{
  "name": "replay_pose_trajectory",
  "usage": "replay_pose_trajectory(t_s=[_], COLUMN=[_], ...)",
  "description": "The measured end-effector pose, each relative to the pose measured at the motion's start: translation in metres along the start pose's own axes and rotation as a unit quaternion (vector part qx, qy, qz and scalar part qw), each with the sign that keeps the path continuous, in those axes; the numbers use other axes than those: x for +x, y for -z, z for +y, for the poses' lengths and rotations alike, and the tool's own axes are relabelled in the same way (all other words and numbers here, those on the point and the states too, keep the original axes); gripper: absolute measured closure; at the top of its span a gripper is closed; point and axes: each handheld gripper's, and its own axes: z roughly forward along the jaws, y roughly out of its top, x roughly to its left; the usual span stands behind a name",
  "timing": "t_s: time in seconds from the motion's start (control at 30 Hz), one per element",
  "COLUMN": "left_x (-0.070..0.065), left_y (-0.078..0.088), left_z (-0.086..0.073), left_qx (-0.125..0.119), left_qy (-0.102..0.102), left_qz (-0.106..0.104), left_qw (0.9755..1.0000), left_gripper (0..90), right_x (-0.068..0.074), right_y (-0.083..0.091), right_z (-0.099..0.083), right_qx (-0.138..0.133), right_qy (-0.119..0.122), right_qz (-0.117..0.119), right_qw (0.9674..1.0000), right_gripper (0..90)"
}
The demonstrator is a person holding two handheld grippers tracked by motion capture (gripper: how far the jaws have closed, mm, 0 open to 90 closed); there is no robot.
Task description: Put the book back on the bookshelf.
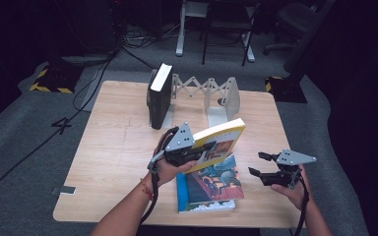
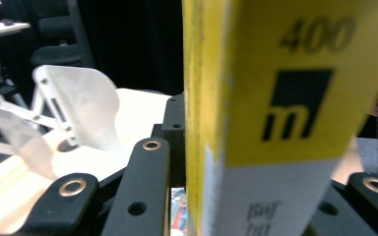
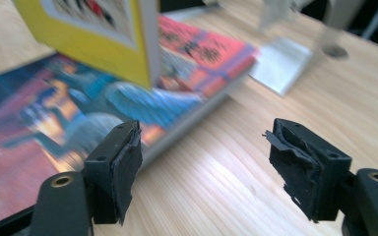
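Now, yellow book clamped in left hand-held gripper

Yellow book spine: number "400" at 12 o'clock, black square logo with lowercase "m" just below it, small blurred characters at 6 o'clock, unreadable. Floor at 9 o'clock of the table: a dark "4" mark.

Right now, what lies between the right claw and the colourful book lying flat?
Bare wooden table; the right claw stands open beside the colourful book, in the right gripper view.
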Motion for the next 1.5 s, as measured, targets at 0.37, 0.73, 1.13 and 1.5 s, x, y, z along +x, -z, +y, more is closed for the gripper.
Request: replay_pose_trajectory(t_s=[0.37,0.73,1.13,1.5], left_x=[0.029,0.061,0.089,0.106], left_y=[0.021,0.047,0.059,0.054], left_z=[0.001,-0.009,-0.018,-0.024], left_qx=[-0.009,0.003,0.015,0.025], left_qy=[0.014,0.029,0.053,0.074], left_qz=[0.060,0.138,0.209,0.260], left_qw=[0.9981,0.9900,0.9763,0.9624], left_gripper=[75.0,74.9,75.0,75.0], right_x=[-0.024,-0.032,-0.026,-0.025], right_y=[-0.004,-0.019,-0.032,-0.034], right_z=[-0.023,-0.037,-0.039,-0.041], right_qx=[0.023,0.048,0.075,0.081], right_qy=[-0.048,-0.060,-0.044,-0.040], right_qz=[-0.026,-0.030,-0.024,-0.025], right_qw=[0.9983,0.9966,0.9959,0.9956], right_gripper=[27.9,25.7,25.6,25.7])
